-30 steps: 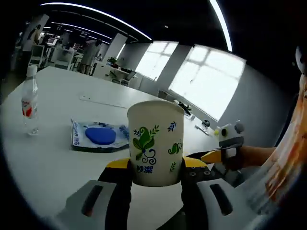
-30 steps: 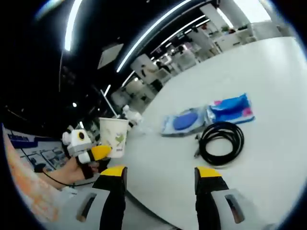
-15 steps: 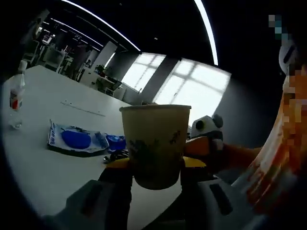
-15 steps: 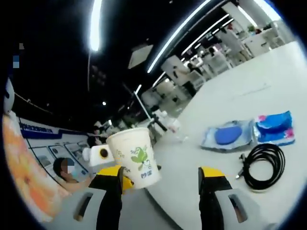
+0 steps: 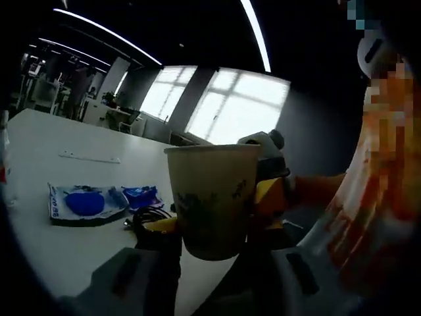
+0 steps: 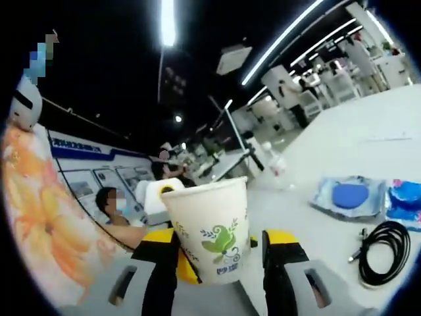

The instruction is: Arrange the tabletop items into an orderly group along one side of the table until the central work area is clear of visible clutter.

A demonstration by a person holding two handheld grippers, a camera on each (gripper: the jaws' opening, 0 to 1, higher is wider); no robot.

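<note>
White tabletop [image 5: 59, 230] stretches away under dark ceiling with strip lights and bright windows behind.

Taking the paper cup [image 5: 212, 197] as the landmark: the left gripper [image 5: 214, 230] is clamped on its lower body, yellow pads pressed to either side, and carries it upright in the air, clear of the table. In the right gripper view the same cup sits between the jaws of the right gripper [image 6: 220, 247], which stand apart around it; whether either pad touches the cup wall I cannot tell. A person's orange patterned sleeve [image 5: 368, 197] hangs just beside the cup.

Beyond the cup, down on the table, lie a coiled black cable [image 6: 387, 253], a clear packet with a blue disc [image 6: 350, 197] and a blue wrapper [image 6: 406, 197], near one another and well apart from the cup.

This looks like a hand-over of the cup from one gripper to the other. To do it well, I would judge the right jaws should close low on the cup, beside the left pads, gently, since thin paper walls buckle. The left should let go only once the right grip is firm, and the cup should be kept level throughout.
</note>
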